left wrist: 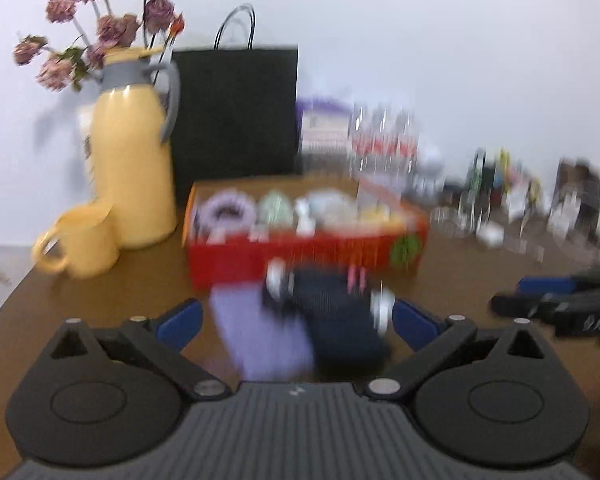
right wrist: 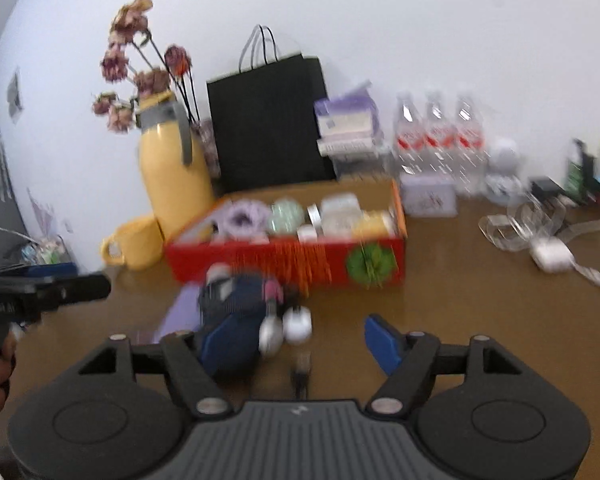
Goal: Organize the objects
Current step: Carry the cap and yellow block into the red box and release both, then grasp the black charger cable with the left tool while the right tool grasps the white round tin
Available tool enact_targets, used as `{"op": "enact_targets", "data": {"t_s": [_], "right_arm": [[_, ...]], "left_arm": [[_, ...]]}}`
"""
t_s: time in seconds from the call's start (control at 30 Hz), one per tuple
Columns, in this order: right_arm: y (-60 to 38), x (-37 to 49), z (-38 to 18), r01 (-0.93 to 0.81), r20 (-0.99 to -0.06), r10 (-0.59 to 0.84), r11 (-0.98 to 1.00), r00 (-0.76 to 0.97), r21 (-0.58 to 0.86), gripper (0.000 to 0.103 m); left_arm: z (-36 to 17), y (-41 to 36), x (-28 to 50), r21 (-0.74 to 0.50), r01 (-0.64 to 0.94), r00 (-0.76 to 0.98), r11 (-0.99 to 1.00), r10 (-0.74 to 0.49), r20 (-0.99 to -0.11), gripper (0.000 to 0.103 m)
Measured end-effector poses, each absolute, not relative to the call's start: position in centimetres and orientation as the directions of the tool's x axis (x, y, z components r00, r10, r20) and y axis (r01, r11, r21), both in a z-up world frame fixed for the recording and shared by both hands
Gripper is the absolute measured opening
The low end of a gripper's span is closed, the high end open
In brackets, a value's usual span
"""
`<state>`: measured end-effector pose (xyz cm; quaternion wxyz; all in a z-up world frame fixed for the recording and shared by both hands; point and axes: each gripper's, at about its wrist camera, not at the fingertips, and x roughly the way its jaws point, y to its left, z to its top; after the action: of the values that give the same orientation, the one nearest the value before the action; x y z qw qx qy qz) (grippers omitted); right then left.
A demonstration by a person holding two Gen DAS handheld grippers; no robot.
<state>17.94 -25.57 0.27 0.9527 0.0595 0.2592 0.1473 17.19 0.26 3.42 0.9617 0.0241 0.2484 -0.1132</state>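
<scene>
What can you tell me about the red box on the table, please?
The red box is a shallow, open-topped rectangular carton, seemingly cardboard, with orange inner walls and a green round motif on its front right. It sits flat on the brown table, filled with small pale items, including a lilac ring-shaped one. A yellow jug stands at its left; a black bag behind.

I was looking at what seemed a lived-in room of a home: a brown tabletop (right wrist: 480,320) pushed against a plain white wall (right wrist: 380,20). On it stood a yellow thermos jug (left wrist: 134,160) stuffed with dried roses (left wrist: 112,28), a matching yellow mug (left wrist: 86,242), a black paper shopping bag (left wrist: 236,112) and bottled water (right wrist: 440,140). Small household clutter crowded the far edge, too blurred for me to name.
</scene>
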Motion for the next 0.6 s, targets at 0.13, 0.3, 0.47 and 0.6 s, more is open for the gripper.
{"op": "enact_targets", "data": {"t_s": [0.13,0.3,0.47,0.6], "right_arm": [[-25.3,11.5,-1.7,-0.234,-0.515,0.304,0.952,0.801,0.197,0.072],[-25.5,5.6,-2.2,-0.272,-0.543,0.332,0.943,0.771,0.191,0.073],[-25.7,4.4,-2.3,-0.243,-0.537,0.278,0.960,0.797,0.138,0.084],[-25.6,5.2,-2.3,-0.227,-0.517,0.257,0.966,0.817,0.122,0.084]], "left_arm": [[1.4,0.3,10.6,-0.036,0.223,0.835,0.974,-0.210,-0.508,0.103],[1.7,0.7,5.2,-0.036,0.213,0.854,0.976,-0.204,-0.478,0.103],[1.1,-0.2,5.0,0.015,0.208,0.856,0.978,-0.174,-0.487,0.103],[0.9,-0.1,6.2,-0.024,0.195,0.856,0.980,-0.183,-0.484,0.103]]}}
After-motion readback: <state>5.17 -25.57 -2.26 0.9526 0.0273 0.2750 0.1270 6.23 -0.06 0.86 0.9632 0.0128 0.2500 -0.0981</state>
